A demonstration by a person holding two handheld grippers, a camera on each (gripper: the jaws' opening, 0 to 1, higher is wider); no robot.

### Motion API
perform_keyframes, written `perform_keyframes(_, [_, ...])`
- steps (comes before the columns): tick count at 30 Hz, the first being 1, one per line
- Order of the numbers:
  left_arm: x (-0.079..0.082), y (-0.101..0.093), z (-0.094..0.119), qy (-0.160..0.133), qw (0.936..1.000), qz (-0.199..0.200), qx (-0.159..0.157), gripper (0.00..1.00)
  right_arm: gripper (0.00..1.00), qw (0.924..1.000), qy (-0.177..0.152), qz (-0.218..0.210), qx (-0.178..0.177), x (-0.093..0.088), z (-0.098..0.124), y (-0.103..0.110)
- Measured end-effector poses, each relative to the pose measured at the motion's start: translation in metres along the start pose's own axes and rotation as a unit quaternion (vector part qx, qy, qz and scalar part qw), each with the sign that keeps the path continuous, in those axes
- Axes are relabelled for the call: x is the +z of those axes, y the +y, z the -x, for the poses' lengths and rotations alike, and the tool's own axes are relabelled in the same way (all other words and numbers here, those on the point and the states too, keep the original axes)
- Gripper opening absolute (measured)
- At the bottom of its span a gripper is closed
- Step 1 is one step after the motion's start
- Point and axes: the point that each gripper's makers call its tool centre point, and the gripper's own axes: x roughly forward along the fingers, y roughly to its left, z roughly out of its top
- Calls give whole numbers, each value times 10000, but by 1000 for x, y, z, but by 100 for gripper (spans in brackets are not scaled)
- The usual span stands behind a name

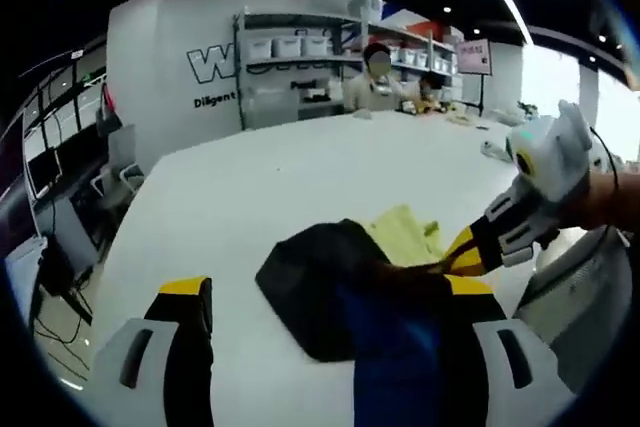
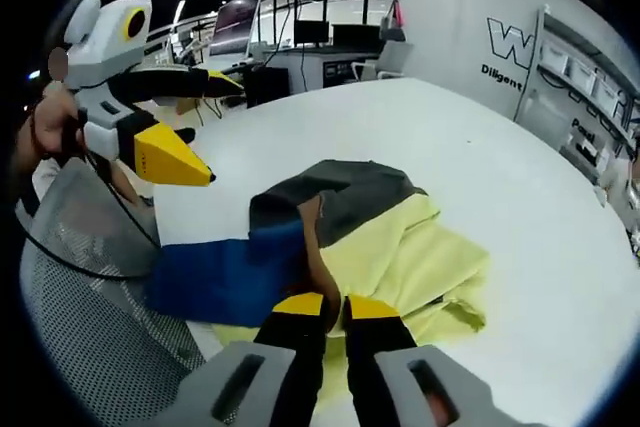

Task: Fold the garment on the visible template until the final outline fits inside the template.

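Note:
A garment with black, blue and pale yellow panels point(image 2: 380, 247) lies crumpled on the white table point(image 2: 400, 127). My right gripper point(image 2: 335, 305) is shut on a raised fold where the blue and yellow panels meet. In the left gripper view the same garment point(image 1: 320, 277) sits between my wide-open left gripper point(image 1: 328, 292) jaws, and the right gripper point(image 1: 462, 255) comes in from the right, pinching the cloth. In the right gripper view the left gripper point(image 2: 212, 127) hovers open above the table edge, just left of the black panel, held by a hand. I cannot make out a template outline.
A grey mesh chair point(image 2: 80, 287) stands at the near table edge, also seen as a chair point(image 1: 580, 287) on the right. A person point(image 1: 378, 82) sits at the far side before shelves of white bins point(image 1: 300, 47). Desks with monitors point(image 2: 300, 37) stand beyond the table.

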Motion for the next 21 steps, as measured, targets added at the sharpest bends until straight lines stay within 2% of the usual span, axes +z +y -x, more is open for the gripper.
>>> perform_keyframes(6, [7,3,-7,79,9971,-747,-98,83,0,10000,-20,51,-9,4,0,-1])
perform_keyframes(9, [8,1,-11,109,9953,-936,-225,82,0,10000,-27,63,-7,7,1,-2])
perform_keyframes(13, [6,0,-16,183,9924,-1174,-312,76,0,10000,-24,76,3,10,1,-4])
perform_keyframes(16, [6,-6,-21,203,9891,-1375,-488,71,0,10000,-37,75,7,12,2,-5])
perform_keyframes(20, [6,-12,-30,206,9808,-1797,-726,63,0,9999,-49,107,23,15,2,-6])
perform_keyframes(21, [6,-13,-34,225,9745,-2100,-764,61,0,9999,-56,101,26,16,2,-6])
